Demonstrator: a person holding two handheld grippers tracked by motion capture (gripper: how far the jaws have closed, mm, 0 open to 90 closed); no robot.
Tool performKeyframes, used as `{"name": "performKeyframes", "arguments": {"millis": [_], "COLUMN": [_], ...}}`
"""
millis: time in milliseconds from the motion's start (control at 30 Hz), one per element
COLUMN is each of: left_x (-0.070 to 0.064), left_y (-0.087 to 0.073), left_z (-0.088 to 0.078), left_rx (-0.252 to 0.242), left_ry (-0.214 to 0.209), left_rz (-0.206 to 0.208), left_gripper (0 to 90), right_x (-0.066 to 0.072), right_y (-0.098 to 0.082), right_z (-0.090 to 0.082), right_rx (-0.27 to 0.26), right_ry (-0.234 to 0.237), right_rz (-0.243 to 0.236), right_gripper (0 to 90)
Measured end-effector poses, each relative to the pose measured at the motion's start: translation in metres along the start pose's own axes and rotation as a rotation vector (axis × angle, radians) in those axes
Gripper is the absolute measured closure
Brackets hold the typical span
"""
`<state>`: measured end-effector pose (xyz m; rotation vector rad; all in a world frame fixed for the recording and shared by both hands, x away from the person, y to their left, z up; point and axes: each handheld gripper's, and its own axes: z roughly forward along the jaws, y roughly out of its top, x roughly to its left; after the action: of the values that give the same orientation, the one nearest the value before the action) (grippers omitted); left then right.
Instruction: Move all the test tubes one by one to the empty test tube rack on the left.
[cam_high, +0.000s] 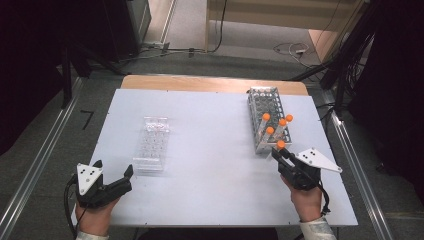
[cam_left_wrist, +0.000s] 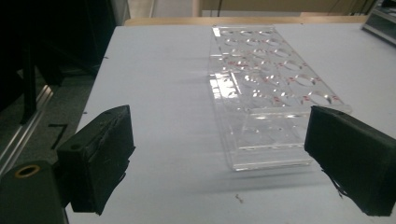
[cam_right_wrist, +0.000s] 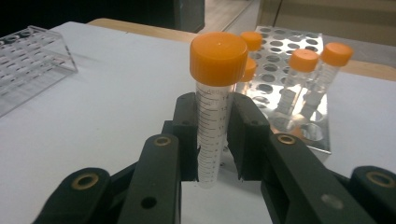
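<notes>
My right gripper (cam_high: 278, 153) (cam_right_wrist: 213, 144) is shut on a clear graduated tube (cam_right_wrist: 211, 135) with an orange cap (cam_high: 281, 144), held upright just in front of the metal rack (cam_high: 264, 102) (cam_right_wrist: 280, 51). Several more orange-capped tubes (cam_high: 276, 122) (cam_right_wrist: 303, 63) stand in that rack's near end. A clear plastic rack (cam_high: 152, 142) (cam_left_wrist: 266, 79) with open round holes lies left of centre. My left gripper (cam_high: 114, 168) (cam_left_wrist: 222, 137) stands open close to the near end of the clear rack, its right jaw beside the rack's near corner, with nothing held between the jaws.
A white mat covers the table (cam_high: 210, 150); a wooden strip (cam_high: 210, 83) shows at its far edge. Metal rails (cam_high: 40, 165) run along the floor on both sides. Cables (cam_high: 295, 49) lie on the floor beyond the table.
</notes>
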<state>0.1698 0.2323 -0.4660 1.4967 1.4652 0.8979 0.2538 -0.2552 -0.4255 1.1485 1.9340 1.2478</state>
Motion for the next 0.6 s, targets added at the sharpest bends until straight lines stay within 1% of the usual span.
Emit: {"name": "performKeyframes", "arguments": {"millis": [33,200,300,400,500,567,600], "left_x": [0.000,-0.008,-0.014,-0.023,-0.032,-0.039,-0.039], "left_y": [0.000,0.004,0.006,0.007,0.009,0.011,0.011], "left_z": [0.000,-0.003,-0.004,-0.001,0.001,0.001,0.001], "left_rx": [0.000,-0.007,0.000,0.017,0.031,0.026,0.026], "left_ry": [0.000,-0.037,-0.061,-0.093,-0.142,-0.171,-0.171], "left_rz": [0.000,0.006,0.018,0.041,0.056,0.061,0.061], "left_gripper": [8.1,8.3,8.3,8.3,8.3,8.3,9.0], "right_x": [0.003,0.014,0.021,0.029,0.036,0.040,0.043], "right_y": [0.000,-0.001,-0.001,-0.001,-0.002,-0.002,-0.002], "right_z": [0.001,0.006,0.010,0.014,0.018,0.021,0.022], "right_rx": [0.003,0.011,0.021,0.030,0.038,0.041,0.045], "right_ry": [0.007,0.039,0.062,0.083,0.096,0.109,0.114], "right_rz": [-0.005,-0.016,-0.027,-0.039,-0.052,-0.061,-0.063], "right_gripper": [71.5,71.5,71.5,71.5,71.5,71.5,71.5]}}
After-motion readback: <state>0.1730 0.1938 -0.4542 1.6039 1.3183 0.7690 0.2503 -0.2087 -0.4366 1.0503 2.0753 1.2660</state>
